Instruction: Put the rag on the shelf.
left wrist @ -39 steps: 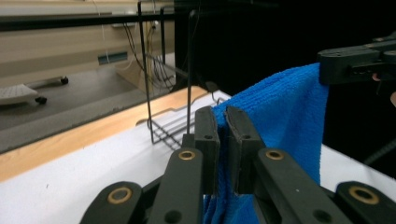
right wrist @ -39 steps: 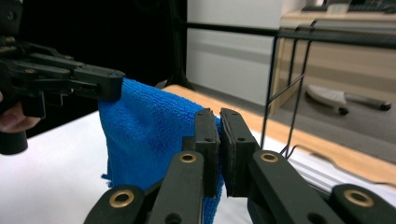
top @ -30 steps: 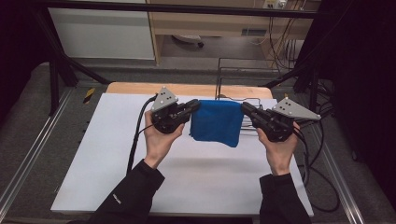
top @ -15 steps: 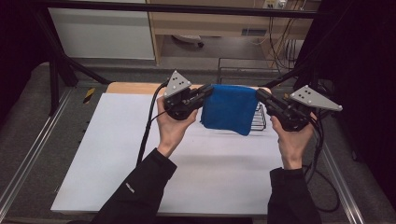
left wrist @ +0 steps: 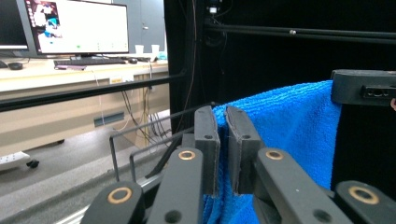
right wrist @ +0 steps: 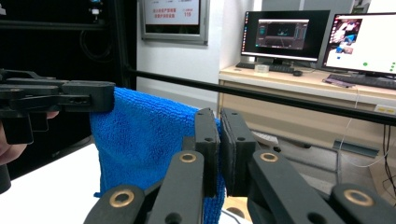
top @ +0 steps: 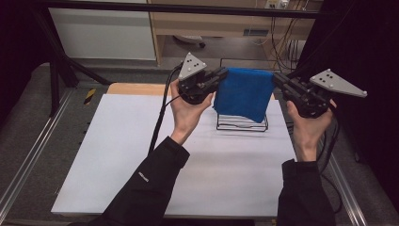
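At centre-left of the high view, the left gripper [top: 221,74] is clenched on the left top corner of the cloth [top: 244,96]; its own view shows the pads pinching blue terry. The cloth hangs in mid-air at upper centre, above the wire rack [top: 242,123]. At right, the right gripper [top: 278,79] grasps the other top corner. The cloth looks soft, light and limp, so the 2 corners seem the best hold. Below lies a white table [top: 117,155]; behind are desks with monitors [right wrist: 359,37].
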Demonstrator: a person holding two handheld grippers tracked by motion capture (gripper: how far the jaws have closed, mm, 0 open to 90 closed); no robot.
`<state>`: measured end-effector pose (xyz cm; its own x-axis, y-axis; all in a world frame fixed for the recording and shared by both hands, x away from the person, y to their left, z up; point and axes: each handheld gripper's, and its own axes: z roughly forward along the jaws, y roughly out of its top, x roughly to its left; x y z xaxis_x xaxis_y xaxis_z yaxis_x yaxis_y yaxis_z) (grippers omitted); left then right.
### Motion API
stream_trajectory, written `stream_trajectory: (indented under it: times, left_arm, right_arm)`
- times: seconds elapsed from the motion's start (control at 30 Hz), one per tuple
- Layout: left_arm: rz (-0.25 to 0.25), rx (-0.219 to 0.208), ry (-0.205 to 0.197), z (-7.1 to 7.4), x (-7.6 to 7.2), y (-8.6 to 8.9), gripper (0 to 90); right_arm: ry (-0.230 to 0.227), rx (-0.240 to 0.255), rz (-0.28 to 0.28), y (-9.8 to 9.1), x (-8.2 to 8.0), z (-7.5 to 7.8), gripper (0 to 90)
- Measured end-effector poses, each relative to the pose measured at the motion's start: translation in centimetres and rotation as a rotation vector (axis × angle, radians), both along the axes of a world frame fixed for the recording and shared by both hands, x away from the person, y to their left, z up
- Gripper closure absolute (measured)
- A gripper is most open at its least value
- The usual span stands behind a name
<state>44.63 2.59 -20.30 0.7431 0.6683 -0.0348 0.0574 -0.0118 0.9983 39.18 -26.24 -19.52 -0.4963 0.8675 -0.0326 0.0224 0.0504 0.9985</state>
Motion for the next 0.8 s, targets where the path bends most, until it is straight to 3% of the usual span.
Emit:
stream_trajectory:
  times: [0.47, 0.5, 0.8]
  left_arm:
    - [-0.003, -0.034, -0.026, 2.6, 1.7, -1.8, 83.6]
    - [-0.001, -0.035, -0.041, 2.8, 1.9, -2.0, 83.6]
    - [0.008, -0.059, -0.042, 4.1, 3.2, -3.0, 83.7]
  right_arm:
    - [-0.023, 0.015, -0.043, -1.4, 1.5, 2.6, 86.6]
    - [-0.023, 0.02, -0.043, -1.6, 1.7, 2.8, 86.6]
    - [-0.04, 0.016, -0.066, -2.3, 3.0, 4.2, 86.6]
